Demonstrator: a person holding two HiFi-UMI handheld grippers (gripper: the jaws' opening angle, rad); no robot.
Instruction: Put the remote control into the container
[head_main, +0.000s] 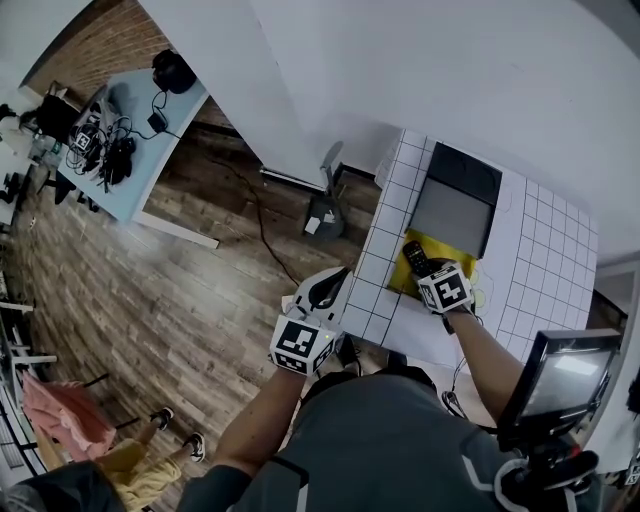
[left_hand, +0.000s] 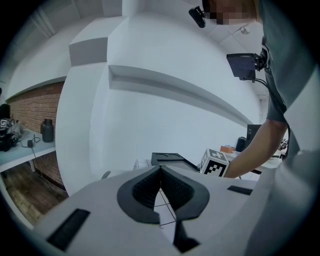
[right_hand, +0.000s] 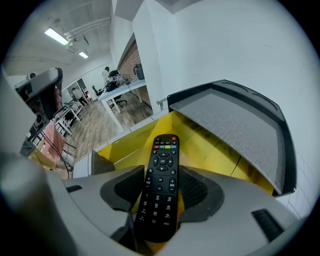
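Plainly, the remote control (right_hand: 160, 192) is clamped between the pads of the right gripper (right_hand: 159, 176) and is held tilted over the yellow container (right_hand: 202, 146). If it is released too high, it could be bounced off the container wall or knocked against the grey black-rimmed tray (right_hand: 235, 120) alongside. The left gripper (left_hand: 161, 187) is kept empty, jaws together, off the table edge. A white gridded table (head_main: 545, 250) is set by a white wall, with wood flooring (head_main: 150, 300) and brickwork (head_main: 100, 45) beyond.
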